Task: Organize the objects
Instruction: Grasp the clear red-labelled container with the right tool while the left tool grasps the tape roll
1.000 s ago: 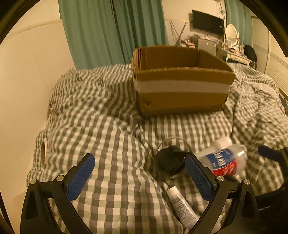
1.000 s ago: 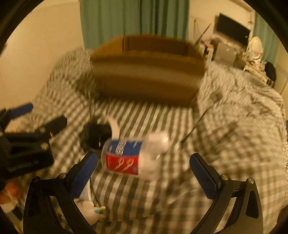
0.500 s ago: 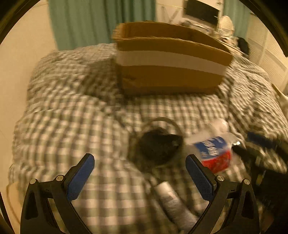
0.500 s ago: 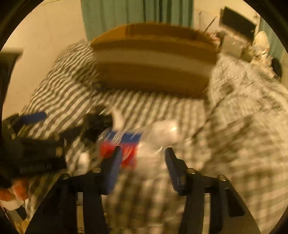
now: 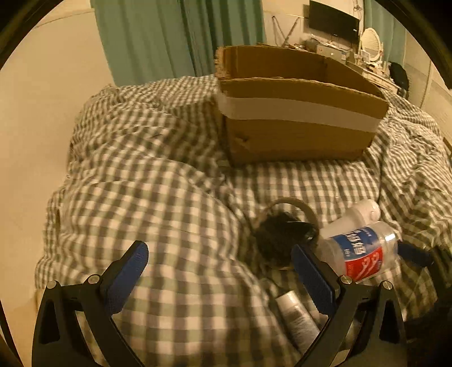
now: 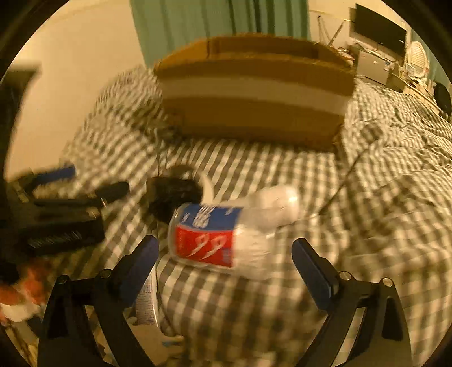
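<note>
A clear plastic bottle (image 6: 226,231) with a blue and red label lies on its side on the checked bedcover (image 6: 254,169), just beyond my open right gripper (image 6: 226,264). It also shows in the left wrist view (image 5: 358,248). A black bundle inside a clear tape ring (image 5: 282,234) lies left of the bottle. A white tube (image 5: 296,316) lies near my right finger there. My left gripper (image 5: 217,271) is open and empty above the bedcover (image 5: 155,197). An open cardboard box (image 5: 296,113) with a white band stands farther back, also in the right wrist view (image 6: 254,90).
A cream wall (image 5: 42,127) runs along the left of the bed. Green curtains (image 5: 183,36) hang behind the box. A desk with a monitor (image 5: 333,17) and a mirror stands at the far right. Rumpled folds of bedcover (image 6: 395,155) rise on the right.
My right gripper narrowed half a second ago and is open wide again, with the bottle lying between and beyond its fingers. The left gripper swung slightly and stays open.
</note>
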The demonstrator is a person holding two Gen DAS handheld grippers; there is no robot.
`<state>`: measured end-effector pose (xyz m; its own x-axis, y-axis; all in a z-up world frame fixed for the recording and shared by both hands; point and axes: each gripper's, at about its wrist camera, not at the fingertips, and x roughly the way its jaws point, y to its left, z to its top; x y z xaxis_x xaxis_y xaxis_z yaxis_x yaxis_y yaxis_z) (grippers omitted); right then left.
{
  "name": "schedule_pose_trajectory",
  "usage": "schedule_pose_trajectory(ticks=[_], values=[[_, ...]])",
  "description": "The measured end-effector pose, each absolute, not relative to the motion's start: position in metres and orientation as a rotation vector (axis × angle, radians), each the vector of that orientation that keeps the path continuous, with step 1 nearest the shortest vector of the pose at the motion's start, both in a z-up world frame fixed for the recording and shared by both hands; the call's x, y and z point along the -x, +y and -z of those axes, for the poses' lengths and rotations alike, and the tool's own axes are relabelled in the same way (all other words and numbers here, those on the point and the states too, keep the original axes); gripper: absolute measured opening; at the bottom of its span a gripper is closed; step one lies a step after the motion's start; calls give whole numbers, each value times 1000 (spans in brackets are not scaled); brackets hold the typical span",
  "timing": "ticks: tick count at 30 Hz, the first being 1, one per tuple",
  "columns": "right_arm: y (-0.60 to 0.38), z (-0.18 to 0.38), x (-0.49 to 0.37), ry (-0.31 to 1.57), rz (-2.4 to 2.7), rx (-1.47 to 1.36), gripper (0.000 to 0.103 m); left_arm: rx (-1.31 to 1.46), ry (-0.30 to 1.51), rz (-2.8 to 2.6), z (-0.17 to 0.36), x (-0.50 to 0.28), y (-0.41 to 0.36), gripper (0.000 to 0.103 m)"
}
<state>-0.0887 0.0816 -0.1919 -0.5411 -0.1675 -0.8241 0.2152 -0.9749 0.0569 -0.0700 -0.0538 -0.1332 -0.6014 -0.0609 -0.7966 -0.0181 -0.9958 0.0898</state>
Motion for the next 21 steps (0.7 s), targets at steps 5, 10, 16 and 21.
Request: schedule_pose_trajectory(ticks=[5, 10, 16, 21], values=[[62, 214, 104, 257, 2638, -1427, 94, -1446, -50, 2769, 141, 75, -66, 103], [101, 199, 106, 34, 2670, -1414, 92, -1482, -105, 2770, 149, 74, -56, 103], [159, 152, 96, -138, 2785, -1279, 92, -1551, -225, 2881, 155, 74, -17, 103], [187, 143, 92, -286, 2803, -1214, 92, -1651, -293, 2858, 174, 90, 14, 103]])
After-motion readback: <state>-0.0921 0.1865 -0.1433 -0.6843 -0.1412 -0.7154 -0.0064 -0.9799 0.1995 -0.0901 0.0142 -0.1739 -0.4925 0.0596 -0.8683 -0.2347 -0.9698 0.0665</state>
